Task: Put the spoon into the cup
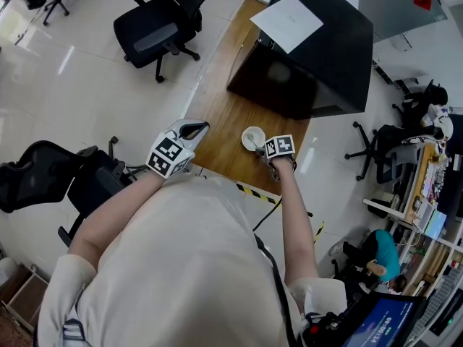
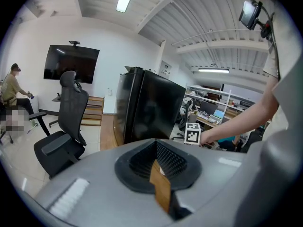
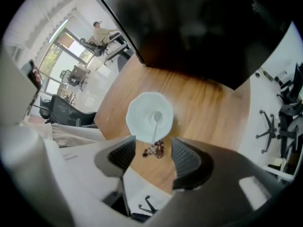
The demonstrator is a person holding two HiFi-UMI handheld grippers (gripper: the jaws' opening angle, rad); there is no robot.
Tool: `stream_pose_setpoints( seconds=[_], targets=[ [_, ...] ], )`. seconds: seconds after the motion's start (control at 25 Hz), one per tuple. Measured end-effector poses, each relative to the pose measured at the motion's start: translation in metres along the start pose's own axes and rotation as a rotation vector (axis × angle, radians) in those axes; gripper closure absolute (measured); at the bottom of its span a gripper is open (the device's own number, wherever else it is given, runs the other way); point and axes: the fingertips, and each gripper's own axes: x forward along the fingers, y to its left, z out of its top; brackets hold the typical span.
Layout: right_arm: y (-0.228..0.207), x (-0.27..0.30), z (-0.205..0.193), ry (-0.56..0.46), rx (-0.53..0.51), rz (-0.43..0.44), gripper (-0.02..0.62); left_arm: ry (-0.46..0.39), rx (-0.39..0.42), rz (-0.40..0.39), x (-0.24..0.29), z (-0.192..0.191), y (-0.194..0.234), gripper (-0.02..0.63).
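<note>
On the surface (image 1: 217, 114), near its front edge: cup (image 1: 252, 137) with spoon (image 3: 155, 125) resting inside. Behind the cup: large cabinet (image 1: 311, 71), paper sheet (image 1: 287, 22) on top. Left, on the floor (image 1: 72, 85): office chair (image 1: 155, 24).

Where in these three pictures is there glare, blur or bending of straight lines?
Head view: sharp; glare on the pale floor. Left gripper view: fisheye bends the ceiling beams; the left claw is soft. Right gripper view: black box blurred, cup and spoon clear.
</note>
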Motion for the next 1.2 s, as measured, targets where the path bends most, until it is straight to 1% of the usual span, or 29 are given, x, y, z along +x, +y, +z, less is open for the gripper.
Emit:
stream_pose_setpoints(
  seconds=[0.12,0.2,0.32,0.44,0.56,0.64,0.72,0.8,0.84,0.96,1.04,1.12,1.2],
  targets=[
    [0.002,-0.008,0.002,-0.098,0.02,0.001,0.328,0.01,0.01,-0.02,0.001,-0.002,-0.005,0.601],
    [0.0,-0.015,0.004,-0.18,0.026,-0.022,0.31,0.02,0.018,-0.039,0.002,-0.002,-0.01,0.601],
    [-0.001,-0.032,0.008,-0.33,0.074,-0.045,0.31,0.015,0.034,-0.058,0.004,-0.001,-0.013,0.601],
    [0.002,-0.054,0.013,-0.49,0.141,-0.033,0.31,0.02,0.047,-0.088,0.005,0.0,-0.017,0.601],
    [0.015,-0.073,0.02,-0.62,0.185,-0.007,0.308,0.021,0.062,-0.112,0.005,0.0,-0.021,0.601],
    [0.028,-0.087,0.029,-0.693,0.175,0.024,0.308,0.013,0.071,-0.121,0.006,0.001,-0.021,0.601],
    [0.047,-0.108,0.038,-0.775,0.145,0.078,0.308,0.003,0.07,-0.132,0.009,0.003,-0.022,0.601],
    [0.068,-0.137,0.043,-0.872,0.122,0.118,0.311,-0.003,0.065,-0.145,0.011,0.005,-0.025,0.601],
    [0.077,-0.154,0.044,-0.921,0.113,0.125,0.321,-0.006,0.063,-0.155,0.013,0.005,-0.027,0.601],
    [0.097,-0.197,0.046,-1.055,0.085,0.113,0.347,-0.014,0.06,-0.188,0.015,0.008,-0.03,0.601],
    [0.109,-0.218,0.051,-1.138,0.061,0.109,0.374,-0.019,0.062,-0.196,0.013,0.011,-0.027,0.601],
    [0.117,-0.234,0.055,-1.204,0.034,0.096,0.393,-0.027,0.063,-0.2,0.011,0.015,-0.024,0.601],
    [0.121,-0.248,0.055,-1.247,0.003,0.055,0.419,-0.042,0.058,-0.202,0.011,0.019,-0.023,0.601]
  ],
)
